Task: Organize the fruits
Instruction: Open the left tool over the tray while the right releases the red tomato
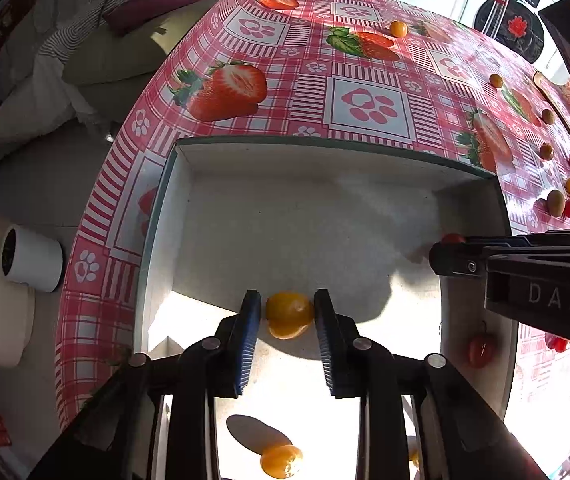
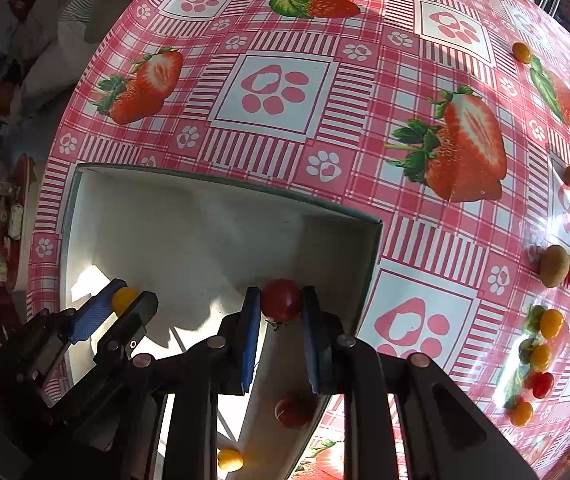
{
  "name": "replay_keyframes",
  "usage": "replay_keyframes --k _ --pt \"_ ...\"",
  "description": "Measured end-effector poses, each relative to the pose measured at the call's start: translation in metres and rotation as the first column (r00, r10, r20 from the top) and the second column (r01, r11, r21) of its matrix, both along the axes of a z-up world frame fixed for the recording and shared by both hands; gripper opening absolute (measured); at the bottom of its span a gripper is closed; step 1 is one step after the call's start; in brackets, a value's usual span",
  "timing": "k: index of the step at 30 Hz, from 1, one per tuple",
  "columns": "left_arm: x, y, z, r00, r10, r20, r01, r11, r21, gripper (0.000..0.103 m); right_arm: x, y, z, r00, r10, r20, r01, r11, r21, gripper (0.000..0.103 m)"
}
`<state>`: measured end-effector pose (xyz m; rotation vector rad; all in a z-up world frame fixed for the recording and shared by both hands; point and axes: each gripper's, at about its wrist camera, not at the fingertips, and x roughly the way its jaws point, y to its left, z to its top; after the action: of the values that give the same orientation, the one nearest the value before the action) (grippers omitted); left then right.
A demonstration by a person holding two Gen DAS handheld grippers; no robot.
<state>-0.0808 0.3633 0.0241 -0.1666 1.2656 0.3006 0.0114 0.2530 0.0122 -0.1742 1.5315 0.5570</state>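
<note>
My left gripper (image 1: 287, 312) is shut on a yellow cherry tomato (image 1: 288, 314) and holds it over the white box (image 1: 245, 168). Another yellow tomato (image 1: 281, 460) lies on the box floor below, and a red tomato (image 1: 482, 350) rests on the box's right wall. My right gripper (image 2: 281, 306) is shut on a red cherry tomato (image 2: 281, 300) above the box's right side (image 2: 365, 264). A second red tomato (image 2: 295, 408) lies below it. The left gripper (image 2: 125, 304) with its yellow tomato shows in the right wrist view; the right gripper (image 1: 451, 250) shows in the left wrist view.
Loose yellow, red and greenish cherry tomatoes (image 2: 551, 324) lie scattered on the strawberry-print tablecloth (image 2: 273, 88) to the right; single ones (image 1: 398, 29) lie farther back. A white cup (image 1: 31, 258) stands off the table's left edge.
</note>
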Motion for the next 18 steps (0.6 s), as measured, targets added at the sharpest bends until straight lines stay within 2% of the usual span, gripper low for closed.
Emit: replay_keyframes --k 1,2,5,8,10,12,18 --pt "-0.001 0.000 0.002 1.000 0.004 0.007 -0.004 1.000 0.014 0.076 0.000 0.001 0.000 1.000 0.000 -0.009 0.000 1.000 0.004 0.024" --pt "-0.004 0.000 0.006 1.000 0.009 0.028 -0.010 0.999 0.035 0.080 0.000 0.001 0.001 1.000 0.000 -0.017 0.001 1.000 0.009 0.024" --pt "-0.006 0.002 0.011 1.000 -0.001 0.029 -0.001 0.999 0.041 0.080 -0.002 0.000 0.007 1.000 0.001 -0.012 0.000 1.000 0.024 0.037" --pt "-0.009 0.003 0.015 1.000 -0.001 0.021 0.000 0.999 0.032 0.080 -0.006 -0.001 0.020 1.000 0.002 -0.001 -0.002 0.999 0.053 0.056" --pt "-0.013 0.003 0.019 1.000 0.001 0.020 -0.001 1.000 0.025 0.080 -0.007 -0.003 0.032 1.000 -0.003 0.014 0.002 0.997 0.078 0.073" --pt "-0.017 -0.001 0.023 1.000 -0.003 0.015 0.002 1.000 0.026 0.080 -0.009 -0.006 0.042 1.000 -0.014 0.022 0.012 0.994 0.107 0.080" --pt "-0.023 -0.025 0.034 0.999 -0.050 0.009 0.050 0.998 0.024 0.080 -0.016 -0.035 0.060 0.998 -0.064 0.022 0.061 0.990 0.128 0.081"
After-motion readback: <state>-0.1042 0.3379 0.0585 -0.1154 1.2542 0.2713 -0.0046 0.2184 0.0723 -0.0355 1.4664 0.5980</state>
